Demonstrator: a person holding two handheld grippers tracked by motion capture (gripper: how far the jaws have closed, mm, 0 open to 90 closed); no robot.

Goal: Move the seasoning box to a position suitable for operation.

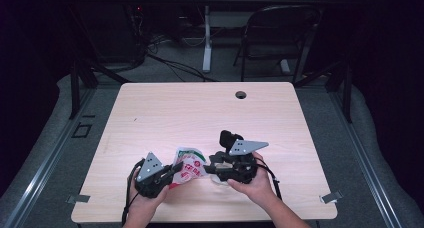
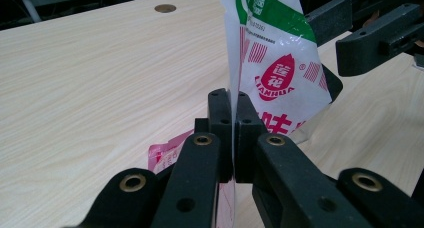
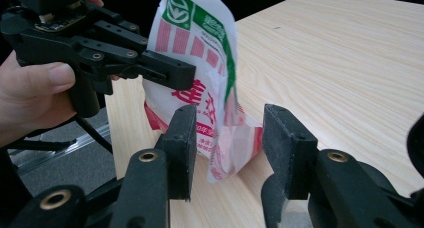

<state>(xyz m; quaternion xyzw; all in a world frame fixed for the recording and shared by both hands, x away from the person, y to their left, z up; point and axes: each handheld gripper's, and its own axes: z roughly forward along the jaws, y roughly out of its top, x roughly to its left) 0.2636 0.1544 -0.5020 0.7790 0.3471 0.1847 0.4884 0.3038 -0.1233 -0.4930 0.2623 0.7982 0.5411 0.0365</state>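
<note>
Bag (image 1: pixel 189 166) handling, high view: the bag sits low on the table (image 1: pixel 200 113), between the left gripper (image 1: pixel 167 174) and the right gripper (image 1: pixel 214 167). Each gripper is held in one hand, and the two point toward each other across the bag.

Left gripper view: the left gripper's (image 2: pixel 232 113) jaws are together, clamped on a thin edge of the bag (image 2: pixel 272 53), which rises upright just beyond the fingertips. Hold this clamp unchanged; it is the anchor for the step. The other gripper's black jaws (image 2: pixel 372 30) stand past the bag, at its far side.

Right gripper view: the right gripper's (image 3: pixel 232 133) jaws stand apart with the bag's lower corner (image 3: pixel 227 148) between them; neither pad presses on it. The left gripper (image 3: pixel 165 70) grips the bag above and beyond the fingertips.

Judged procedure: bring the bag's corner deeper between the right fingers so both pads face flat film, not a fold. Close only once the film lies centred. Keep the left hand still meanwhile. Risk: a shallow bite at the tips will likely slip off the smooth plastic.
</note>
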